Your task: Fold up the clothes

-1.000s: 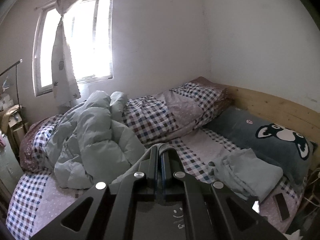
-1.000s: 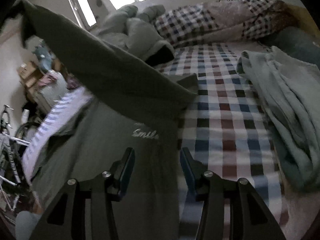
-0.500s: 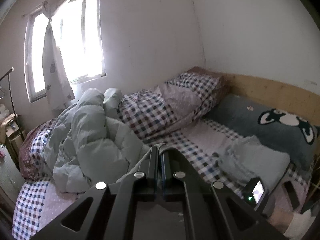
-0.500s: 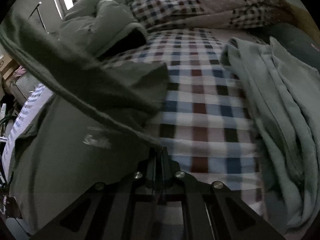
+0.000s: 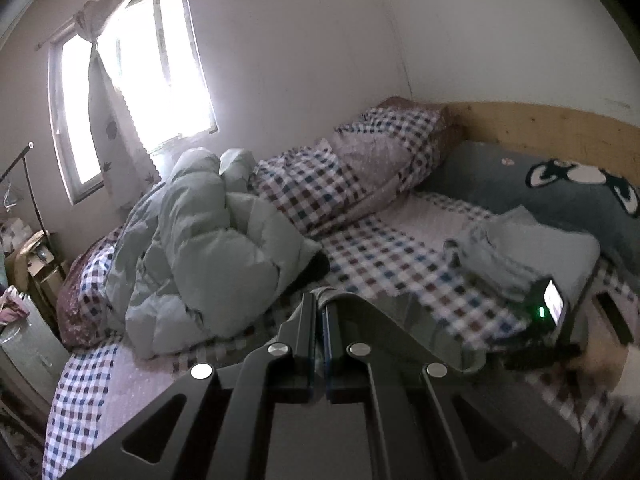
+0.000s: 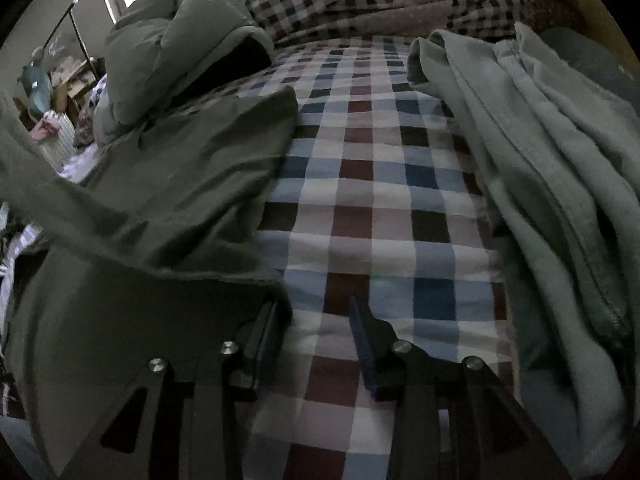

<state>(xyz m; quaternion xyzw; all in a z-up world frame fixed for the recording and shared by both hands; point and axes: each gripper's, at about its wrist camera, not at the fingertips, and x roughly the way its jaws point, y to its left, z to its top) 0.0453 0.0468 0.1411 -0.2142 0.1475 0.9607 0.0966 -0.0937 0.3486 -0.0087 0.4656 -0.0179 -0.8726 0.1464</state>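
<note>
Olive-green garment fills the left half of the right wrist view, lying on the checked bedsheet with one part draped over another, and a band of its cloth runs from the left edge down toward the lower centre. Its edge ends against the left finger of the right gripper, whose jaws stand well apart over bare sheet — nothing is held between them. To the right of that frame a pale green folded pile rests on the bed, near the gripper but not touching it.

In the left wrist view the left gripper sits low in the centre of the frame, its jaws pressed together with a thin fold of the olive-green garment pinched between them; the cloth slopes away to the lower right. Beyond it, left of centre, a puffy grey-green duvet is heaped on the bed, and a checked quilt lies bunched behind it toward the upper middle. The pale green pile shows at right, beside a dark blue cushion with a cartoon face. A small lit device sits at the lower right — it belongs to the other tool, though blur hides detail. A bright window with a tied curtain occupies the upper left.
</note>
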